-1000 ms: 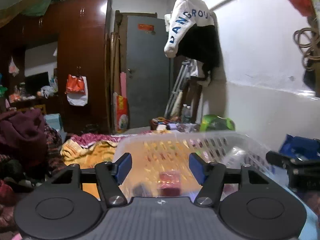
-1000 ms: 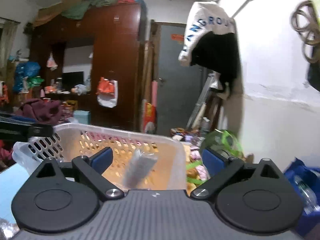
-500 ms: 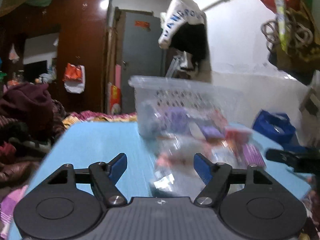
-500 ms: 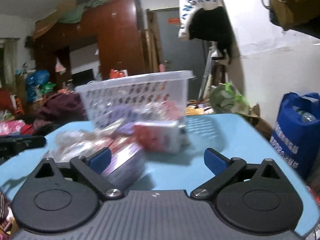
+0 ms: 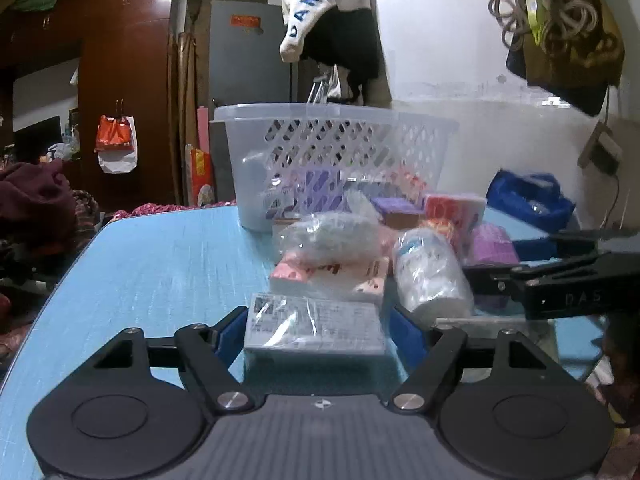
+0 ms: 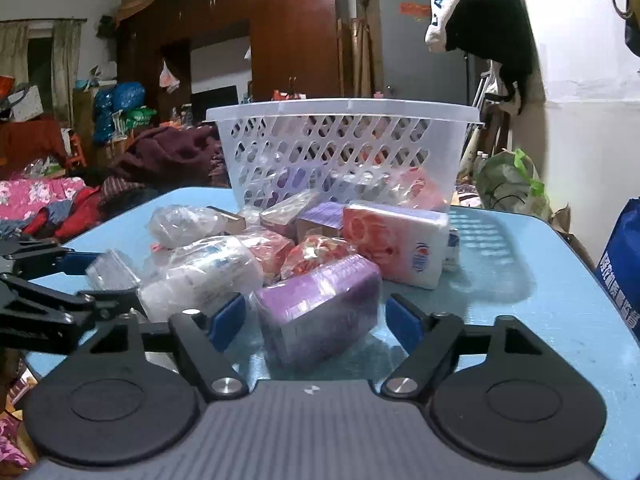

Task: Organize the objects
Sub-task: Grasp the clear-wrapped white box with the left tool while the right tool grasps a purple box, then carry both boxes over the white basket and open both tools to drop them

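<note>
A pile of wrapped packs lies on the blue table (image 5: pixel 160 260) in front of a white lattice basket (image 5: pixel 336 114) that holds more packs. My left gripper (image 5: pixel 316 330) sits low on the table, its jaws opening, with a flat clear-wrapped white packet (image 5: pixel 312 316) lying between the pads. My right gripper (image 6: pixel 316 318) is closing around a purple pack (image 6: pixel 320 304), with a gap still showing at each pad. The basket (image 6: pixel 344 106) stands behind the pile. Each gripper shows at the other view's edge: the right gripper (image 5: pixel 560 284) and the left gripper (image 6: pixel 48 300).
A white wrapped roll (image 5: pixel 428 272), a pink-and-white tissue pack (image 6: pixel 396 240) and clear bags crowd the pile. A blue bag (image 6: pixel 620 272) stands off the table's right edge. Heaps of clothes (image 6: pixel 168 152) lie to the left, and a wardrobe and a door behind.
Both grippers have come down from over the basket to table level in front of the pile. A packet now lies between the left jaws. The right jaws have narrowed around the purple pack.
</note>
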Action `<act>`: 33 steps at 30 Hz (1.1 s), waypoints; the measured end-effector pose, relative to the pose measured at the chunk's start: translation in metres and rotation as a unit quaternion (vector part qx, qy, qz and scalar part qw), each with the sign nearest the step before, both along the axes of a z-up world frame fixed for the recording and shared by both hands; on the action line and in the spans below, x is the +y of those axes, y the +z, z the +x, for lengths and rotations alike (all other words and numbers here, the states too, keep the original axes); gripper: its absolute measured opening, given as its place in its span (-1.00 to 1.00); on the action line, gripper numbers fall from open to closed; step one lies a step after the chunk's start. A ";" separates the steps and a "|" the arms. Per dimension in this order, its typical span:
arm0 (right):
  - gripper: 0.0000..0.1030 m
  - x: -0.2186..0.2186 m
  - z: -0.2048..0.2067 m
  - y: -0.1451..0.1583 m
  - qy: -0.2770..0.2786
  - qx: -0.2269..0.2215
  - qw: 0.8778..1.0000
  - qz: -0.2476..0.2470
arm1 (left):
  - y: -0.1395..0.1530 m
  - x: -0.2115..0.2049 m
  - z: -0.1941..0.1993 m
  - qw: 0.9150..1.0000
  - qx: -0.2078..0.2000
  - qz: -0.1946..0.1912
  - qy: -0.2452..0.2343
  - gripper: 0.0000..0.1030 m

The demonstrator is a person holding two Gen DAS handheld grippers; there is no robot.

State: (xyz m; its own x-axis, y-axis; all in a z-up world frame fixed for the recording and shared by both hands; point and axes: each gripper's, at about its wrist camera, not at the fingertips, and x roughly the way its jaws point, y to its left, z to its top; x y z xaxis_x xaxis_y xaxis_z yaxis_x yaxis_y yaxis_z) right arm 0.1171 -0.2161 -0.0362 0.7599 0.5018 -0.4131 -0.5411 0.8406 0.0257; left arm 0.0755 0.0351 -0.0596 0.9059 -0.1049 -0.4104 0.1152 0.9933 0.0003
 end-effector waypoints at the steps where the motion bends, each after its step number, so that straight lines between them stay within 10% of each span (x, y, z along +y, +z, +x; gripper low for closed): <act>1: 0.51 0.000 0.001 0.001 0.002 0.003 1.000 -0.001 | 0.001 0.000 -0.001 1.000 -0.004 0.002 0.000 0.54; 33: 0.32 -0.056 -0.012 0.020 -0.054 -0.061 0.994 0.069 | 0.026 0.027 -0.023 0.994 -0.082 -0.060 0.043 0.37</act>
State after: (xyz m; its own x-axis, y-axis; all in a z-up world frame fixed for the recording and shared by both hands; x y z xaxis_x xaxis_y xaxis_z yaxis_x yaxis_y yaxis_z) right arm 0.1056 -0.2717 -0.0161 0.8527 0.4601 -0.2476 -0.4543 0.8869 0.0834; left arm 0.0521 0.0623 -0.0340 0.9674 -0.0638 -0.2453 0.0384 0.9935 -0.1070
